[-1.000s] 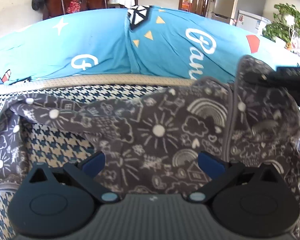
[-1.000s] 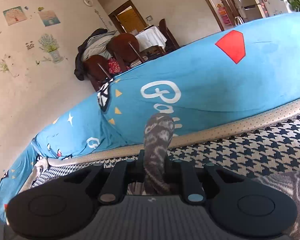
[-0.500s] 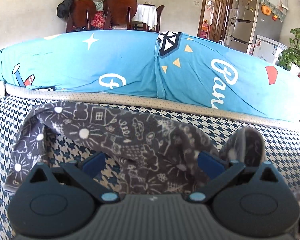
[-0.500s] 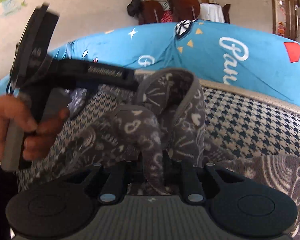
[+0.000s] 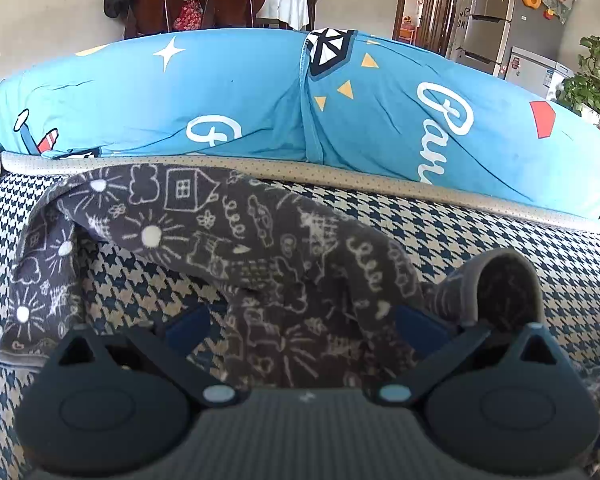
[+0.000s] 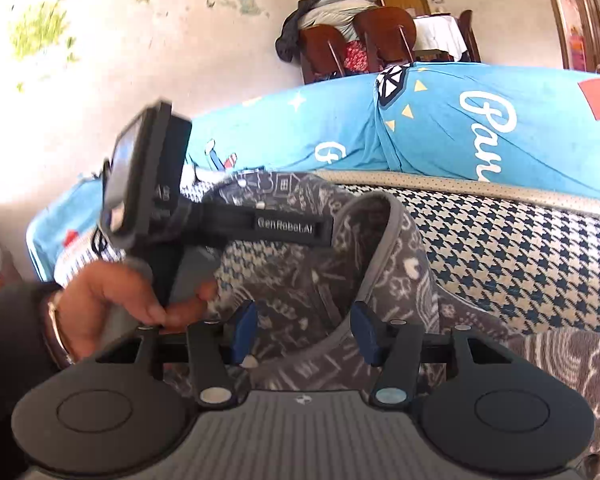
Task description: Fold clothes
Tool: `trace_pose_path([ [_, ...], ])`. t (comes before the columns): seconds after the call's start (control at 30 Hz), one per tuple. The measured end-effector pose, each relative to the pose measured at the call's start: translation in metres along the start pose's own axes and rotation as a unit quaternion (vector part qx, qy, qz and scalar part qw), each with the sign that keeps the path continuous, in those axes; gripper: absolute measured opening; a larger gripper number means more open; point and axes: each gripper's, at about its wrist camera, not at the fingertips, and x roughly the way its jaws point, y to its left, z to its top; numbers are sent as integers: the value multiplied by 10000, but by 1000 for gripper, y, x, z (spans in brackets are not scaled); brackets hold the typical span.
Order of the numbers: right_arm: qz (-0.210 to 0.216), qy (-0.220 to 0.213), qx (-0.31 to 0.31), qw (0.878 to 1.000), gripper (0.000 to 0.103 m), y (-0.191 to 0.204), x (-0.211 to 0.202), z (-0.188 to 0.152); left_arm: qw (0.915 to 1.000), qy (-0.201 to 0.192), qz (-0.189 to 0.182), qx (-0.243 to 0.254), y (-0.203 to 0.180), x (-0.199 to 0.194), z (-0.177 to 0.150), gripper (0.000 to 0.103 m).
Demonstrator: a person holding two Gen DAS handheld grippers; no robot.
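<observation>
Houndstooth sofa seat [image 5: 480, 240], blue cushions behind: the grey doodle-print garment [image 5: 260, 248] lies rumpled just ahead of both spread, empty tongs, left gripper [image 5: 300, 320] and right gripper [image 6: 304, 334]. Pinching the hem cleanly, then flattening, should square the fold.

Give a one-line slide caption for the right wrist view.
Right gripper open over the grey doodle-print garment, left gripper alongside.

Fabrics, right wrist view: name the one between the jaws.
The grey doodle-print garment: its trimmed edge passes between the right gripper's open jaws. The houndstooth cover and blue cushion lie farther off.
</observation>
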Motion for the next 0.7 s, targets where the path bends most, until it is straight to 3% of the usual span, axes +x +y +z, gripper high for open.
trace_pose_path([
  [0.2, -933, -6, 13, 9956, 53, 3, 17, 2, 10000, -33, -4, 78, -4, -2, -1, 103],
  [0.43, -1460, -212, -230, 9888, 63, 22, 32, 3, 10000, -22, -4, 71, -3, -1, -1, 103],
  [0.6, -1991, -51, -610, 9781, 63, 28, 48, -1, 10000, -2, -9, 46, -2, 0, -1, 103],
  [0.7, -2041, 45, -573, 9773, 38, 22, 51, -2, 10000, 3, -26, 20, -1, 0, -1, 103],
])
